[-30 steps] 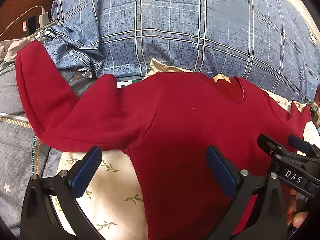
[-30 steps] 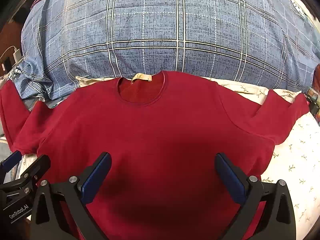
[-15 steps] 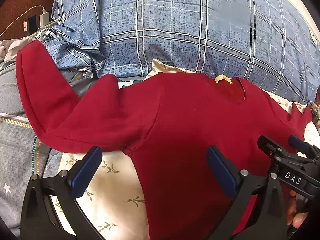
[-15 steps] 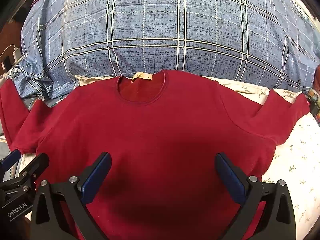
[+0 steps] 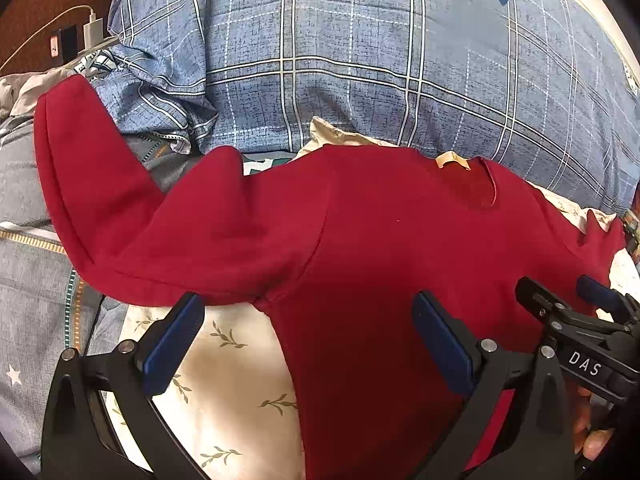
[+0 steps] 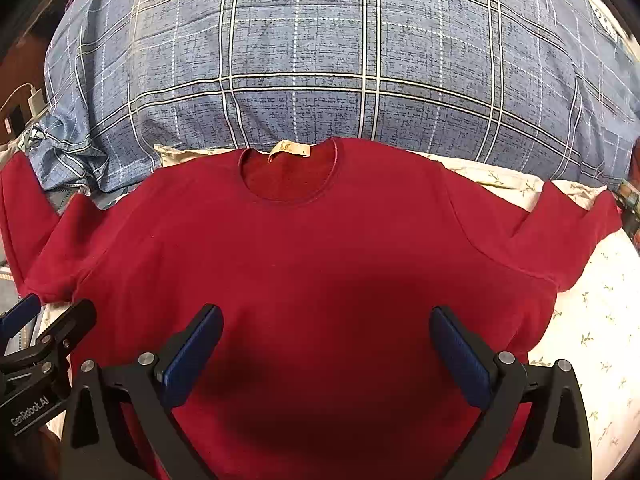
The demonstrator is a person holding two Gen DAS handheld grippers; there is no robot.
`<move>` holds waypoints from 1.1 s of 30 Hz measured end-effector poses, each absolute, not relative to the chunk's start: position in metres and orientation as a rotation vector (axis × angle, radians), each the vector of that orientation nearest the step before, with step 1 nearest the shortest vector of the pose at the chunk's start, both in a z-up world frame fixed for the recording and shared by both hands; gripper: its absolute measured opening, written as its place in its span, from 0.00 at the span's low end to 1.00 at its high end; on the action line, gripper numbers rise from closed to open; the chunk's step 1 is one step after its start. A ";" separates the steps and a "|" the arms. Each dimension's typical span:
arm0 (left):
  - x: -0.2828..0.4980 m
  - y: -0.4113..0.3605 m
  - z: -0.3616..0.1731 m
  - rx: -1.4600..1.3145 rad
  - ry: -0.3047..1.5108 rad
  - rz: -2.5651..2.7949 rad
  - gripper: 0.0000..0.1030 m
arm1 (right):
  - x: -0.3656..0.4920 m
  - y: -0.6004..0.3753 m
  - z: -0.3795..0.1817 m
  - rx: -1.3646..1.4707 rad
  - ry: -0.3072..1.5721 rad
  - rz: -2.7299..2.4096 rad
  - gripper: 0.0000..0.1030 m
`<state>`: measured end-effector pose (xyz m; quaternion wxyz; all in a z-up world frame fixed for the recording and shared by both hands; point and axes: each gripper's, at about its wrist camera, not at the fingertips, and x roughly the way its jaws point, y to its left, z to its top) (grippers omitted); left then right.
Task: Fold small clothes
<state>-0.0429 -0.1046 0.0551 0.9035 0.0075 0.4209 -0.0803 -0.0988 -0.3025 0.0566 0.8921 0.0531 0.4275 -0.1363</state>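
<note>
Left to right: left gripper (image 5: 308, 340), jaws spread wide, holding nothing, over the sweater's left armpit; red sweater (image 6: 312, 264) spread flat on the floral sheet (image 6: 592, 344), collar toward the far plaid duvet (image 6: 320, 60); right gripper (image 6: 326, 346), likewise spread and unladen, above the chest.

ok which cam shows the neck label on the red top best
The right wrist view. There the tan neck label faces the camera near the centre of the frame, inside the round collar of the red top. The left wrist view shows the label from the side, as a thin, skewed strip.
</note>
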 end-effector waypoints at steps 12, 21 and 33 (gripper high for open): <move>-0.040 -0.100 0.056 0.005 0.870 -0.154 1.00 | -0.096 -0.300 0.055 0.105 0.891 -0.277 0.99; -0.040 -0.097 0.056 0.002 0.871 -0.146 1.00 | -0.093 -0.296 0.055 0.089 0.892 -0.266 0.99; -0.033 -0.067 0.078 -0.024 0.856 -0.081 1.00 | -0.088 -0.286 0.054 0.049 0.902 -0.212 0.99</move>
